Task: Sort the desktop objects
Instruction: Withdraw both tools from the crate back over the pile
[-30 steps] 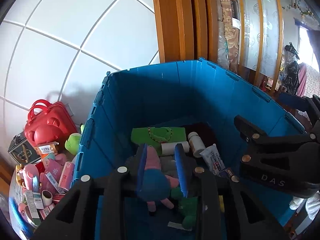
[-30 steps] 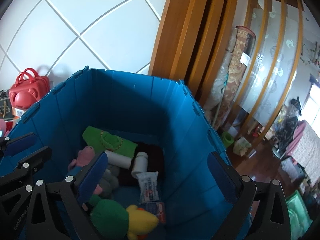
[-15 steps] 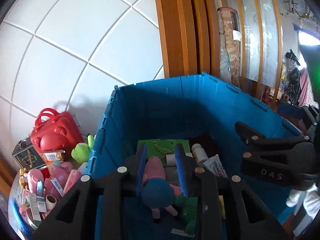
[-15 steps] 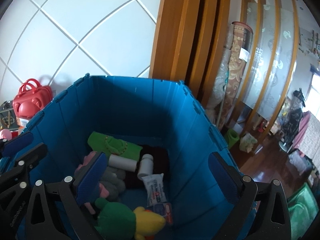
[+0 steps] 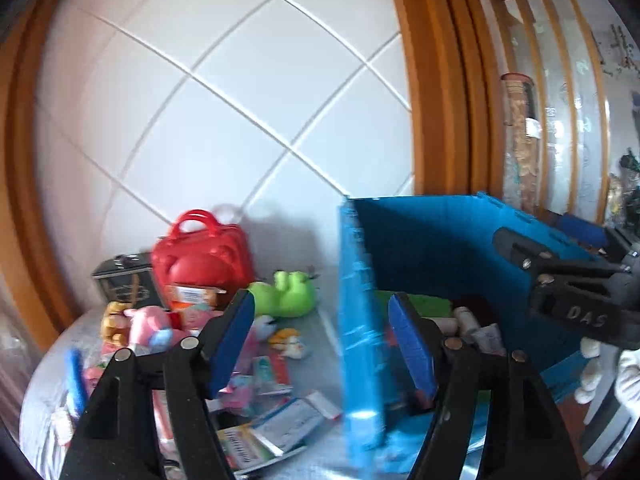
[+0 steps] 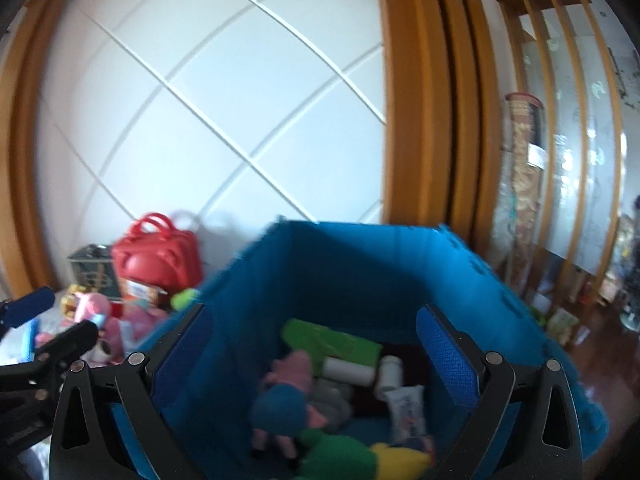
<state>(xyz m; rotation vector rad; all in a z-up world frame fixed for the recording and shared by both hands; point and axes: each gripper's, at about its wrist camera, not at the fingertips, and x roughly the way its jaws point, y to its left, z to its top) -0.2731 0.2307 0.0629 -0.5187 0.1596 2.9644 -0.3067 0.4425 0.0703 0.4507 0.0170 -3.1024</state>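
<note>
Opening, nothing is gripped by the left claw point(image 5: 322, 346) | pink toy point(image 6: 294, 372) is seen inside blue bin point(image 6: 340, 256), below the right claw point(image 6: 314, 354), spread and empty

In the left wrist view the crate point(image 5: 420, 240) stands on the counter point(image 5: 316, 336) at the right of the frame, with the loose things heaped to its left: the handled case point(image 5: 200, 256) at the back against the wall, the tin box point(image 5: 124, 280) just left of it, the frog toy point(image 5: 286, 294) between case and crate, and flat packets point(image 5: 272, 428) nearest the camera. In the right wrist view the crate fills the lower middle, and inside it the pig toy point(image 6: 288, 388) lies left of the bottle point(image 6: 390, 372) and the pouch point(image 6: 408, 408), with the folded cloth point(image 6: 332, 340) behind them.
</note>
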